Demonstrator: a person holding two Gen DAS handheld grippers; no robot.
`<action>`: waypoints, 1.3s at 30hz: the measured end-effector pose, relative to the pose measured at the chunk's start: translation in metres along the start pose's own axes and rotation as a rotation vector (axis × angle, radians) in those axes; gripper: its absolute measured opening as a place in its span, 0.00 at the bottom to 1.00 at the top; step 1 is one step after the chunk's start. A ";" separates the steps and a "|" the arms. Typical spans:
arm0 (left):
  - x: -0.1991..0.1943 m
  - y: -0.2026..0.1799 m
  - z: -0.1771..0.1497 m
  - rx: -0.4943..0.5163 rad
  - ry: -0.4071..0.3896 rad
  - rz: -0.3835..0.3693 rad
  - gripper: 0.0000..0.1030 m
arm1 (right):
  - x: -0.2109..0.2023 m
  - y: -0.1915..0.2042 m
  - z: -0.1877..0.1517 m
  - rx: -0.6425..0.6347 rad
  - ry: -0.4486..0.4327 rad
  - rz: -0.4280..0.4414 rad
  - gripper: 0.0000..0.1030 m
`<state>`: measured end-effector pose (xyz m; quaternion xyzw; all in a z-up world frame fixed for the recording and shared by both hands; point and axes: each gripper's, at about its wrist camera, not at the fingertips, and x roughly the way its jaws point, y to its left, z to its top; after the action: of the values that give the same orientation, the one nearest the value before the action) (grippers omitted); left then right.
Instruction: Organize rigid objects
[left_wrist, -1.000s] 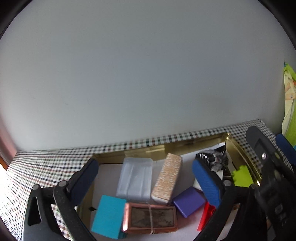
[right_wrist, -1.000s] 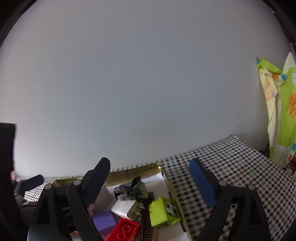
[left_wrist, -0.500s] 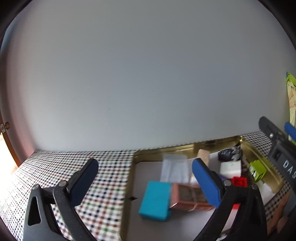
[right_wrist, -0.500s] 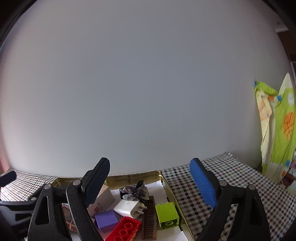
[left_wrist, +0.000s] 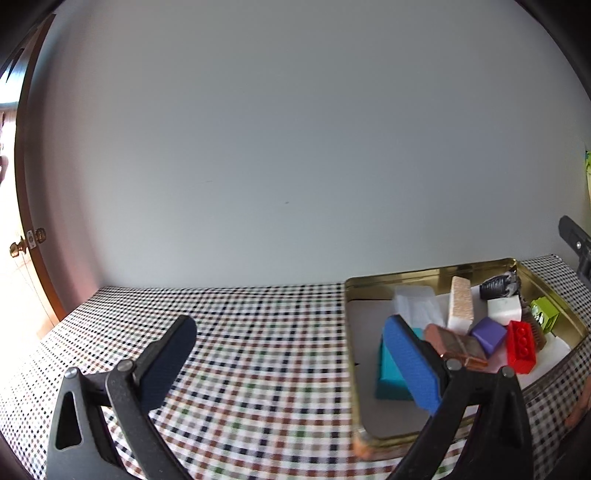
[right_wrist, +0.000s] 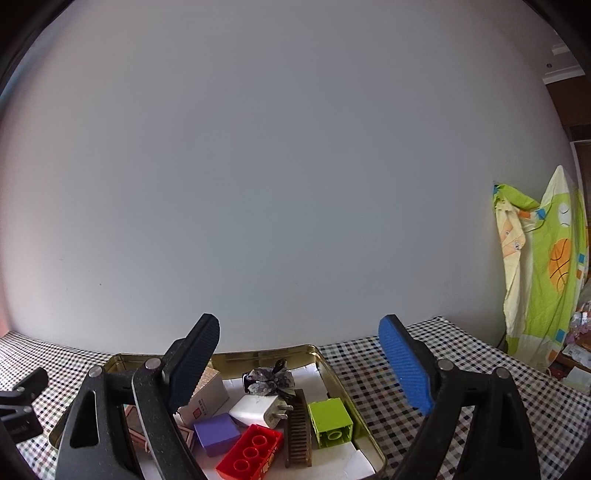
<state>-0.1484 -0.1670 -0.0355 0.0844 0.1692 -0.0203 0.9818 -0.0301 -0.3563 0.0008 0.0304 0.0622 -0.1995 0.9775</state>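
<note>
1. Left gripper (left_wrist: 291, 363): jaws spread wide, nothing between the pads, held above the checked tablecloth (left_wrist: 240, 332) to the left of the gold tin tray (left_wrist: 424, 276); right-hand pad overlapping the tray's left part in the left wrist view.
2. Right gripper (right_wrist: 301, 365): jaws likewise wide apart and empty, poised over the near side of the same tray (right_wrist: 266, 355), pointing almost level toward the plain wall.
3. Inside the tray, seen from the right wrist: red brick (right_wrist: 251, 456) nearest, purple block (right_wrist: 216, 432) just left of it, white plug adapter (right_wrist: 256, 409) behind, brown comb (right_wrist: 298, 432) lying lengthwise between the red brick and the green brick (right_wrist: 330, 422), dark crumpled item (right_wrist: 267, 380) toward the back.
4. Further left in the tray, seen from the left wrist: teal box (left_wrist: 389, 373), copper-coloured case (left_wrist: 456, 345), speckled beige box (left_wrist: 461, 304), clear plastic case (left_wrist: 415, 306).
5. At the far right, beside the table: bright green patterned cloth (right_wrist: 543, 269) hanging by the wall.
</note>
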 end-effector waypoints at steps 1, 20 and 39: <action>0.000 0.002 -0.001 0.005 -0.002 0.002 1.00 | -0.001 0.001 -0.001 -0.003 0.000 -0.007 0.87; 0.005 0.047 -0.017 -0.039 0.042 0.007 1.00 | -0.038 -0.002 -0.009 0.013 0.015 -0.128 0.87; -0.012 0.079 -0.042 -0.041 0.189 -0.023 1.00 | -0.073 -0.031 -0.046 0.066 0.461 -0.176 0.87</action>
<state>-0.1678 -0.0823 -0.0576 0.0638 0.2626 -0.0201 0.9626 -0.1143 -0.3531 -0.0362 0.1015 0.2794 -0.2734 0.9148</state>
